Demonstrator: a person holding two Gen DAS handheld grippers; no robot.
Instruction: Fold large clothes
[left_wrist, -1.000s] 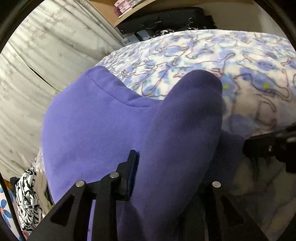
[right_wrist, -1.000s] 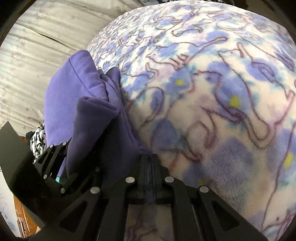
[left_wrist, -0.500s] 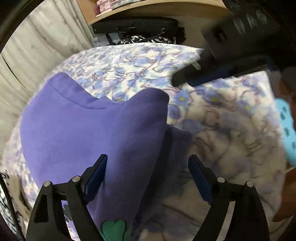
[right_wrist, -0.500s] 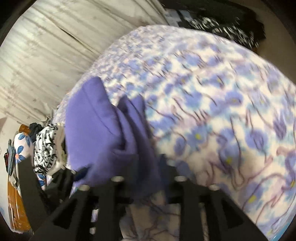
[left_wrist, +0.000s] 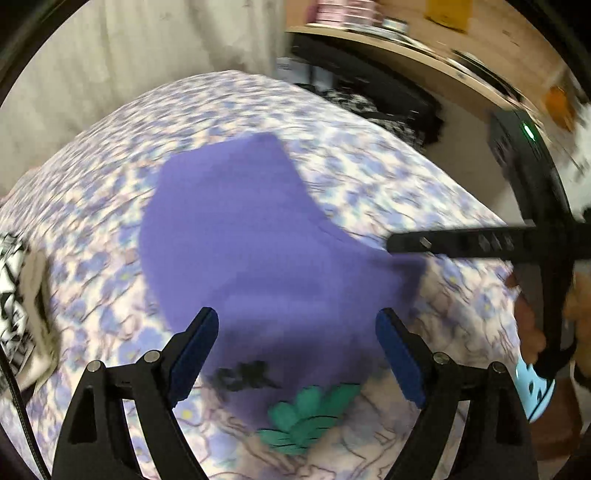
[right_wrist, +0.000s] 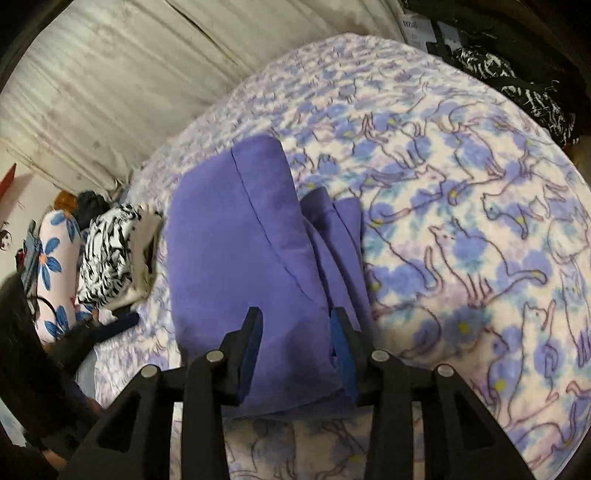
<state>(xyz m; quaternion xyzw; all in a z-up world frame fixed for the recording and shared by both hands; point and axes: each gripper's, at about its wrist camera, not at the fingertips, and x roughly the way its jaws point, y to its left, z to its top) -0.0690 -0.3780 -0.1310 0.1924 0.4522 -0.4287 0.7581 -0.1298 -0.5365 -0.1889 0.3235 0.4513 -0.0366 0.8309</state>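
Lying folded on the bed (right_wrist: 480, 184), the purple garment (left_wrist: 240, 240) is released, left tongs (left_wrist: 297, 354) wide and empty, right tongs (right_wrist: 297, 343) part-open around it, gripping nothing; next fold needs a fresh grasp.

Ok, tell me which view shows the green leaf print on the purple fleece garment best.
The left wrist view. The green leaf print lies in plain sight on the near edge of the purple fleece garment, below a dark smudge of print, though slightly blurred. The right wrist view shows only plain purple folds; the print is out of sight there.
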